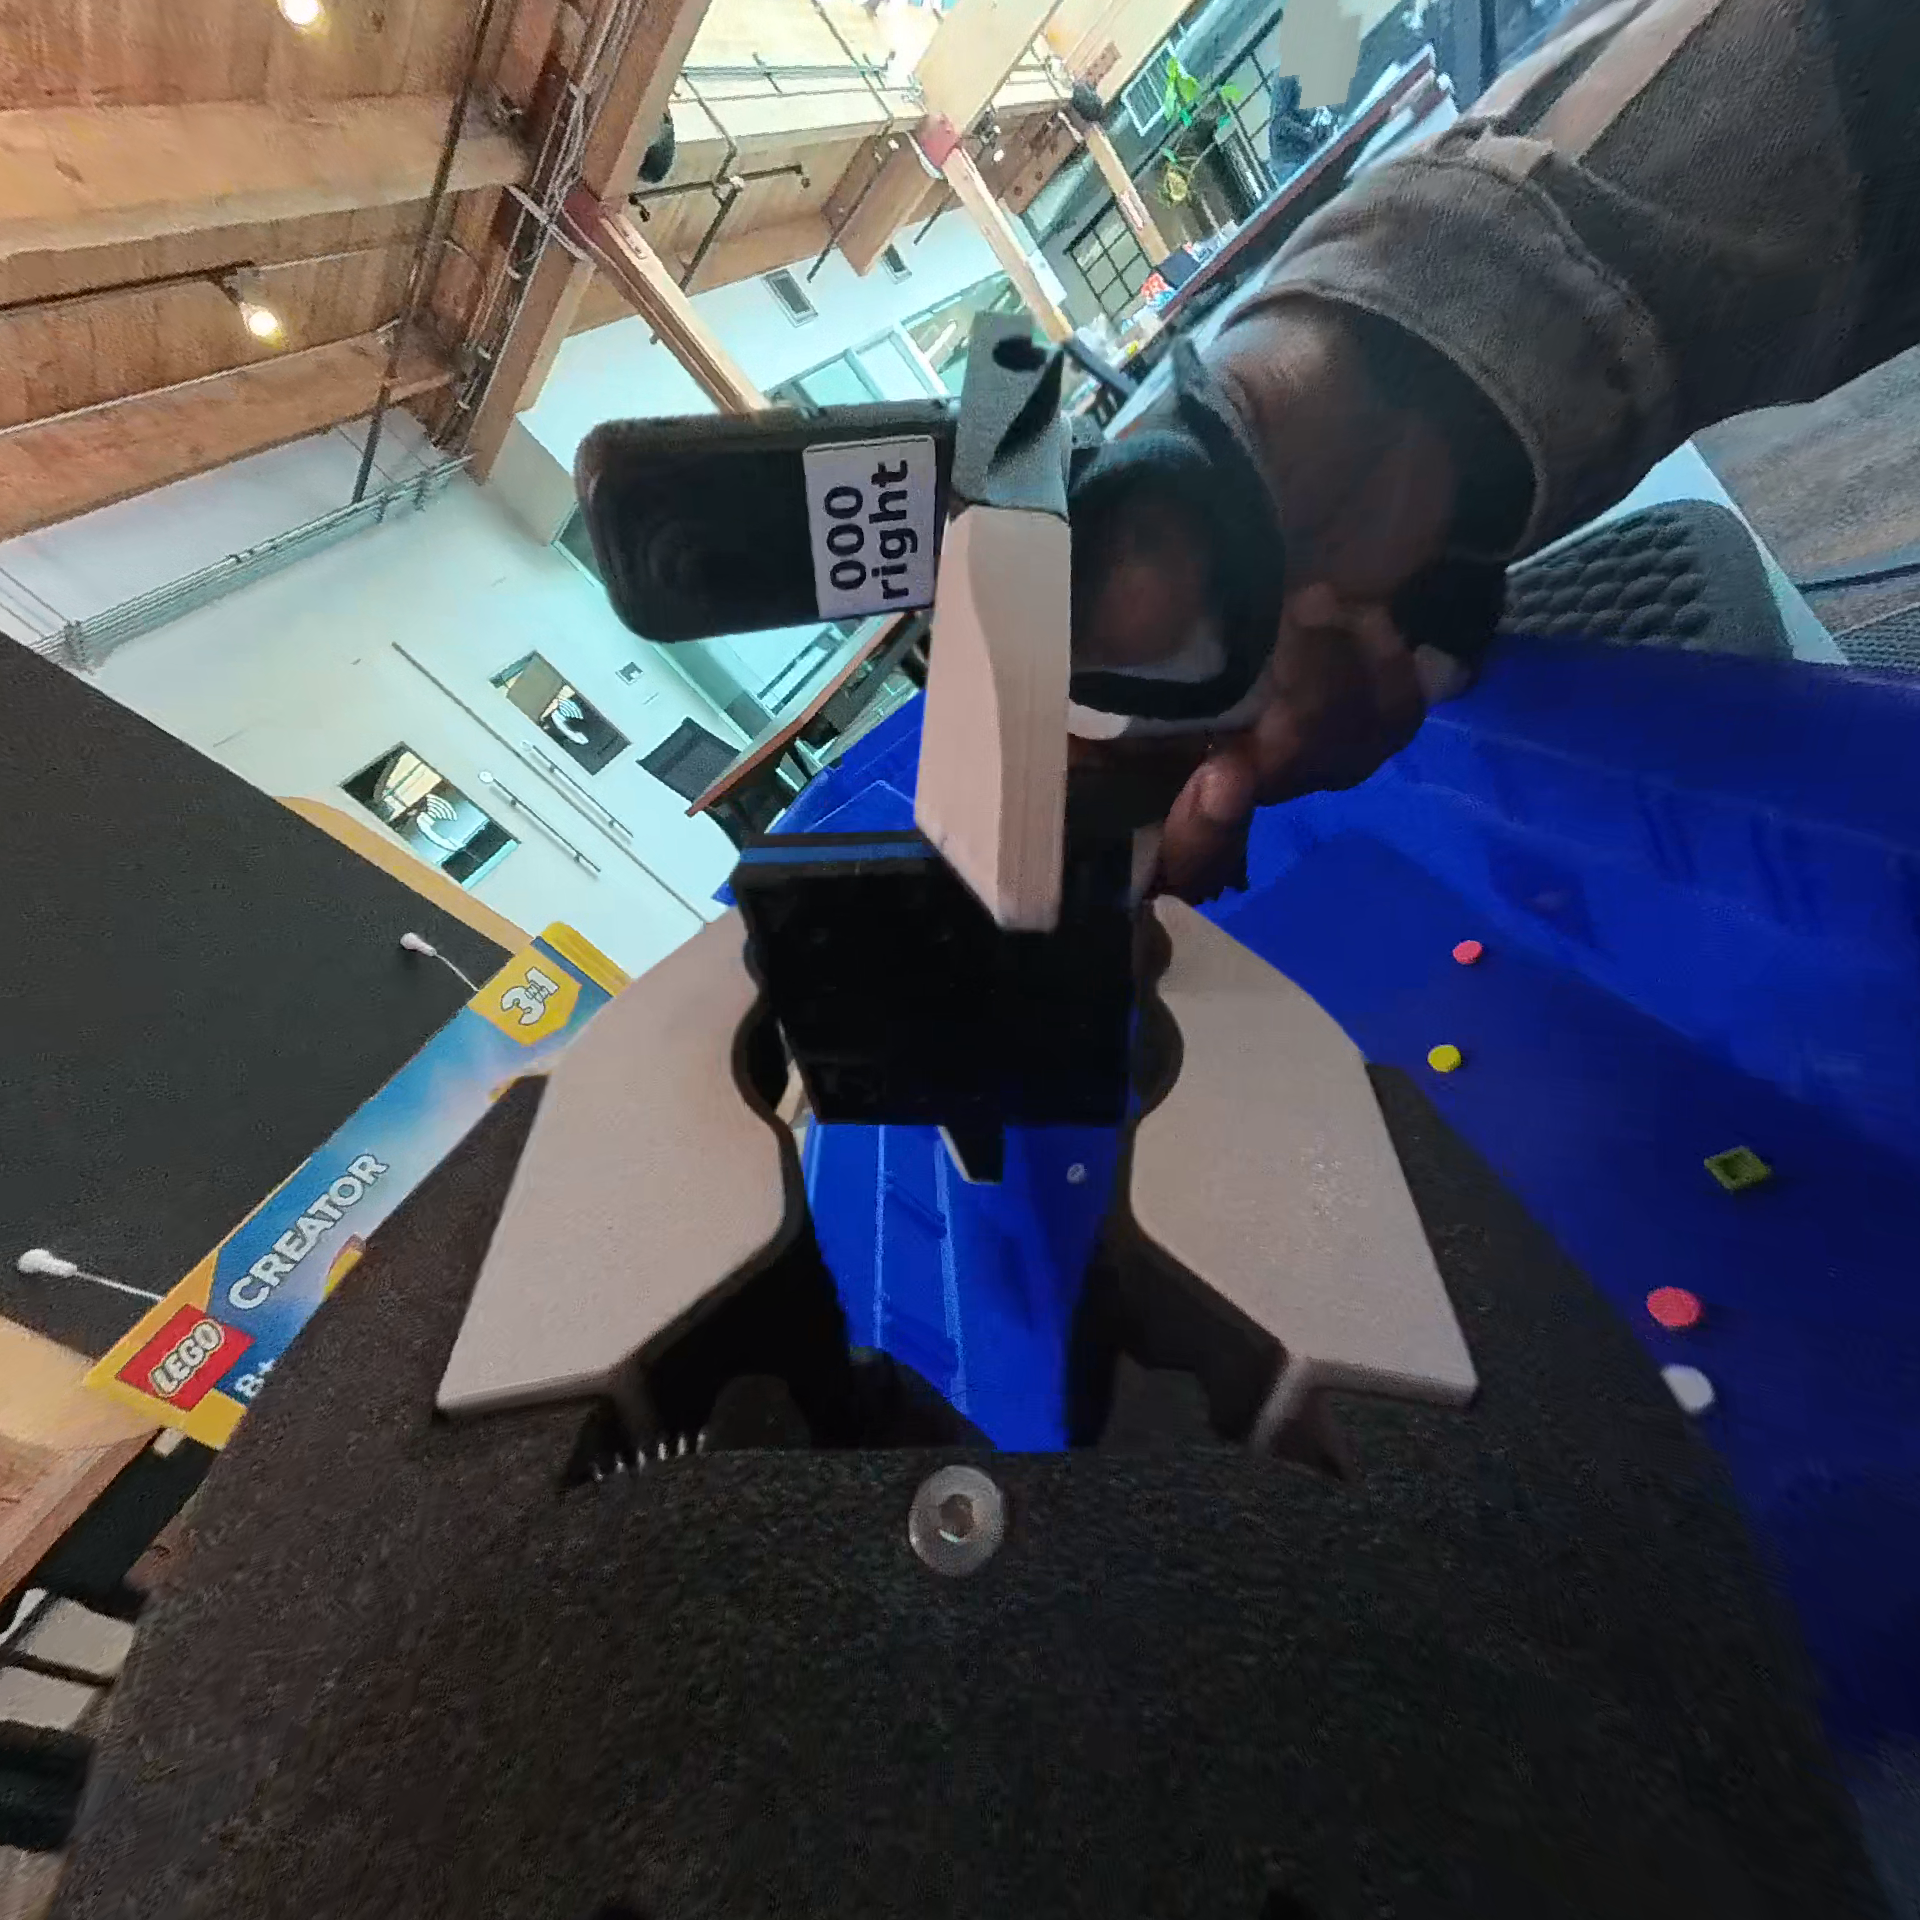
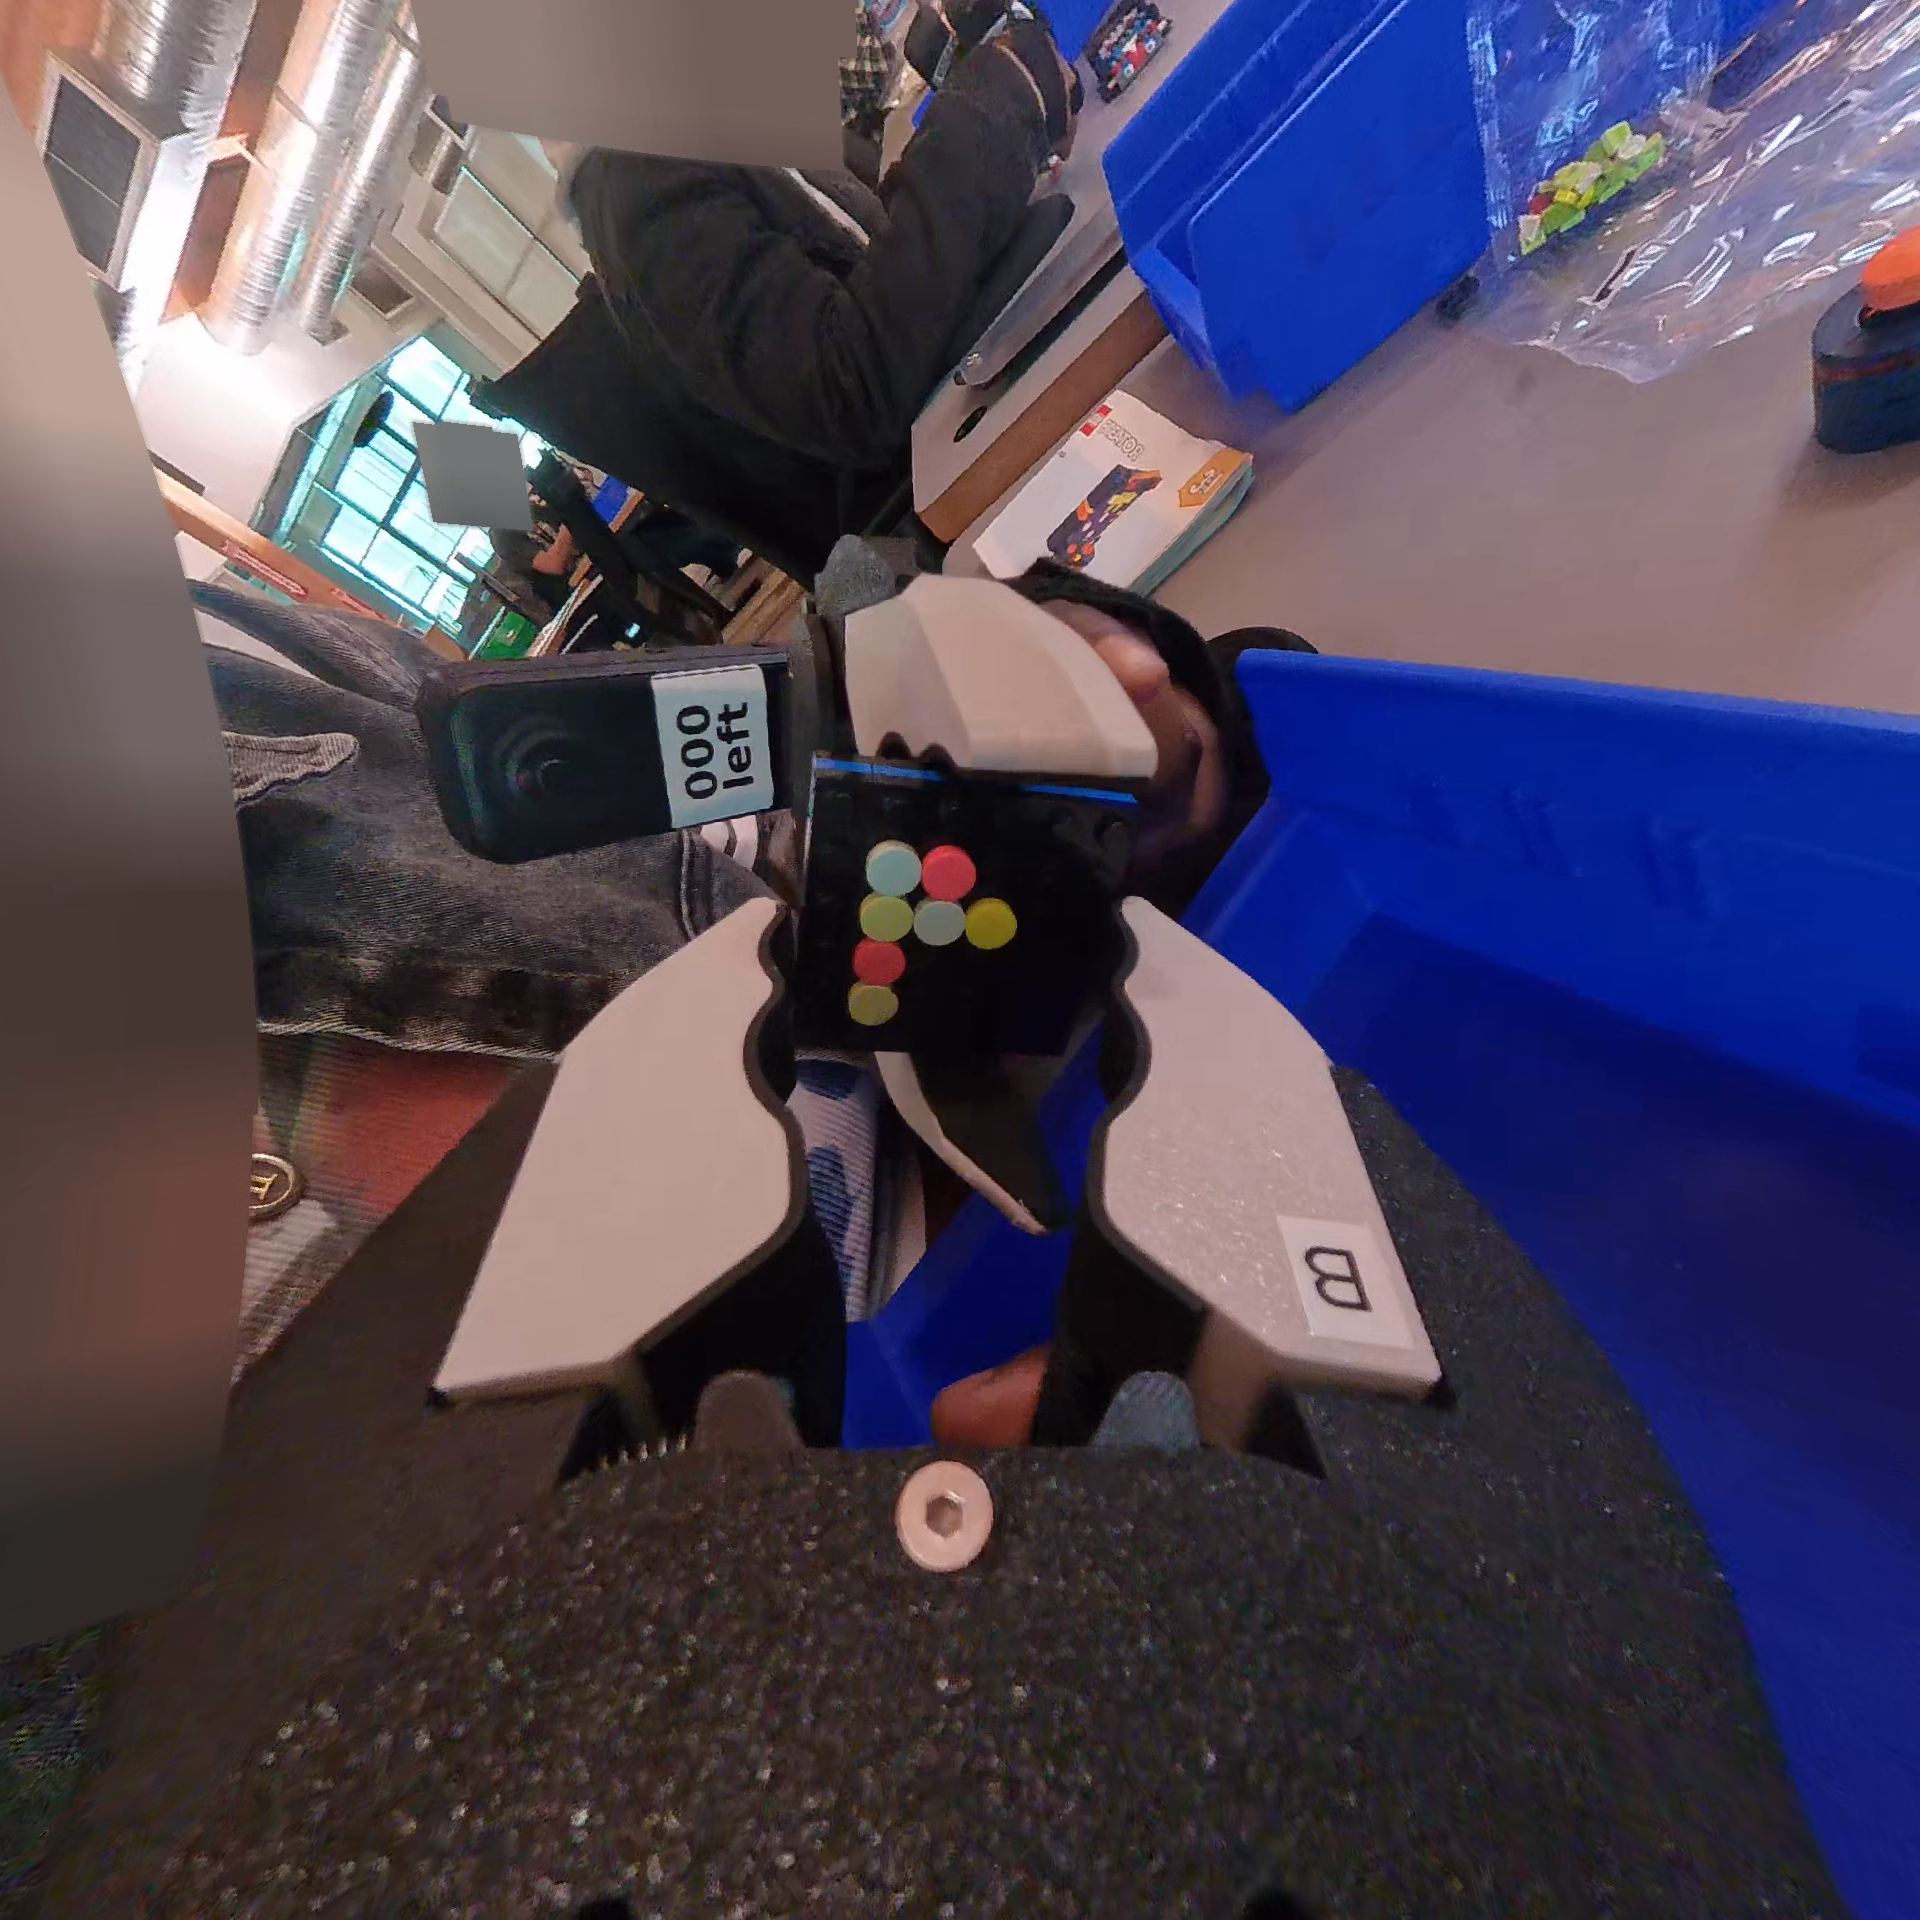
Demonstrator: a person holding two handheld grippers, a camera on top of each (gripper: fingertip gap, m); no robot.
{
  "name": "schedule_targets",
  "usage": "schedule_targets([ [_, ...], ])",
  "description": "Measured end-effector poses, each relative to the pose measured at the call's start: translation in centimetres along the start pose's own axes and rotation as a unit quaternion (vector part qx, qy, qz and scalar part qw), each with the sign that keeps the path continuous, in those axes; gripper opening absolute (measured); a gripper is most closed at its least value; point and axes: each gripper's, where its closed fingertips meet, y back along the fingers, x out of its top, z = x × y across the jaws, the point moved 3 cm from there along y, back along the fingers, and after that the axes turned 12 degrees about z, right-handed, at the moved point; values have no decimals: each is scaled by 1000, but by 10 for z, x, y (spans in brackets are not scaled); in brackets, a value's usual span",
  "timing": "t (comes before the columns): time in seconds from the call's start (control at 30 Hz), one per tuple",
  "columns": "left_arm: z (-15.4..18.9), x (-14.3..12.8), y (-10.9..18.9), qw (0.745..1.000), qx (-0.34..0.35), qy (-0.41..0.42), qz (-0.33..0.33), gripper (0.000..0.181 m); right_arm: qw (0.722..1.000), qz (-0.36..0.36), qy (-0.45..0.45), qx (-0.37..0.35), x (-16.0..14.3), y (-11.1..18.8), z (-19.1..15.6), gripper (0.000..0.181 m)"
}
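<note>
At the centre of both views a flat, square black brick plate with a thin blue layer along one edge (image 1: 935, 997) (image 2: 956, 935) is held up above a large blue plastic bin (image 1: 1610, 935) (image 2: 1558, 935), caught between the two grippers at once. In the left wrist view the left gripper (image 1: 951, 1023) has its pale jaws closed against the plate's two side edges, with the plate's plain black underside facing the camera; the right gripper's pale finger (image 1: 997, 717) comes down from the upper middle of the frame across the plate's top edge, with a black camera module bearing a white sticker (image 1: 758, 520) beside it and a gloved hand in a brown sleeve (image 1: 1351, 582) behind. In the right wrist view the right gripper (image 2: 951, 940) likewise has its jaws shut on the plate's sides, and the face towards the camera carries seven small round studs (image 2: 925, 925) in pale blue, red and yellow-green. Loose small coloured pieces (image 1: 1673, 1307) lie on the bin floor at the right of the left wrist view. A toy-brick box (image 1: 343, 1205) lies on the worktop at lower left there, beside a black mat (image 1: 208, 987).
</note>
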Motion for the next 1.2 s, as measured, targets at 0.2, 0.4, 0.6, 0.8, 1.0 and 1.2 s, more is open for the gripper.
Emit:
schedule_targets([
  [0.2,1,-2,0,1000,-3,27,0,62,1000,-9,16,-7,-1,0,2,58],
  [0.4,-16,8,9,970,69,218,82,62,992,69,99,-31,22,23,-3,75],
  [0.6,1,10,9,975,37,212,56,61,987,128,63,-77,15,37,-10,34],
  [0.8,30,-9,15,964,-45,258,-46,62,964,120,233,-49,-3,34,-30,0],
  [1.0,43,-16,32,793,-151,588,-52,61,830,-50,553,-62,-14,46,-25,51],
  [1.2,34,-18,27,754,-144,640,-34,61,719,-107,683,71,-18,24,8,57],
])
